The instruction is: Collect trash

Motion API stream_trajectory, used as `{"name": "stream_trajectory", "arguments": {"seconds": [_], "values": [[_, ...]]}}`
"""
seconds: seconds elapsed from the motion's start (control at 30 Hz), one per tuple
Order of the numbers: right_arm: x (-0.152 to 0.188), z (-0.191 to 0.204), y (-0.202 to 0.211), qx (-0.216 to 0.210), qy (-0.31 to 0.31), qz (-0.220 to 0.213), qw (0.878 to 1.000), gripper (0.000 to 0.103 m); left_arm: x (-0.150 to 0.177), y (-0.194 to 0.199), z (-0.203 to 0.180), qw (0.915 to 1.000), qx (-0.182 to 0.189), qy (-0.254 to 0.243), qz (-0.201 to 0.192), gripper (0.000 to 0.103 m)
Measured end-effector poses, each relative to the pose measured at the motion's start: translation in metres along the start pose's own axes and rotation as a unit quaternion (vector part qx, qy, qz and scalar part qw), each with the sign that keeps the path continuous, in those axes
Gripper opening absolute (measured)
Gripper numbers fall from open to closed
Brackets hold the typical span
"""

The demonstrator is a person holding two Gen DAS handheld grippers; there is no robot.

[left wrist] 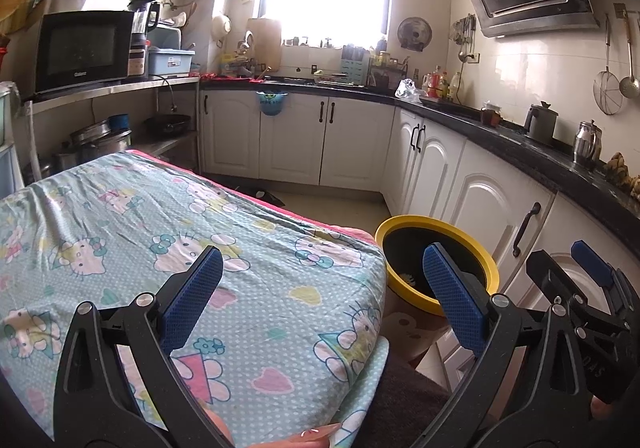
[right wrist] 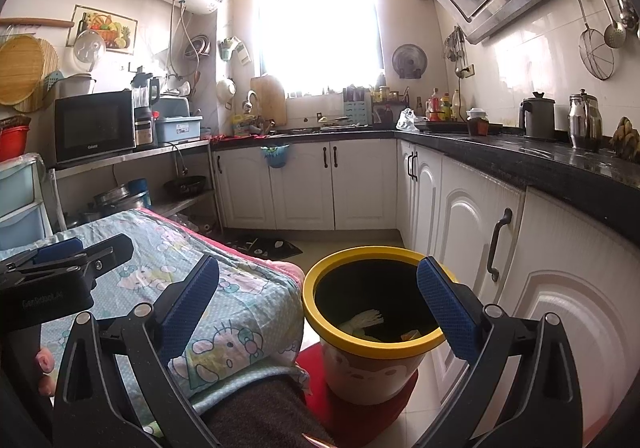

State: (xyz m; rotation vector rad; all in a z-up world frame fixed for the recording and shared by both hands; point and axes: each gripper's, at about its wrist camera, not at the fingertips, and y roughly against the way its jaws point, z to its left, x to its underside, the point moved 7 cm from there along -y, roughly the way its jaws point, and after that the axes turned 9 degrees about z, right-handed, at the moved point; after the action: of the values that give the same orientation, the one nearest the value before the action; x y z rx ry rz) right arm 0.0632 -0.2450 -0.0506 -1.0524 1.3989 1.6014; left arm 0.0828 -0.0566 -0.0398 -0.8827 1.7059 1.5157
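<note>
**Both Grippers Empty Beside Trash Bin**

The yellow-rimmed trash bin stood on the floor on a red mat, close against the white lower cabinets and just beside the corner of the cloth-covered table. Inside the bin, pale crumpled scraps lay on the dark bottom.

The left gripper was held above the table corner next to the bin, its blue-padded jaws spread wide with nothing between them. The right gripper was held above the bin, jaws likewise spread wide and empty; one blue pad overlapped the bin's rim in the right wrist view.

The table cloth bore a cartoon cat pattern. Beyond the bin, along the cabinets, ran a black countertop carrying a kettle and bottles.
</note>
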Motion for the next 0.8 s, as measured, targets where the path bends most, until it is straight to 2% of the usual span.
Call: {"name": "stream_trajectory", "arguments": {"seconds": [0.8], "values": [[0.0033, 0.0023, -0.0007, 0.0, -0.002, 0.002, 1.0, 0.097, -0.0001, 0.0, -0.0009, 1.0, 0.0, 0.0, -0.001, 0.092]]}}
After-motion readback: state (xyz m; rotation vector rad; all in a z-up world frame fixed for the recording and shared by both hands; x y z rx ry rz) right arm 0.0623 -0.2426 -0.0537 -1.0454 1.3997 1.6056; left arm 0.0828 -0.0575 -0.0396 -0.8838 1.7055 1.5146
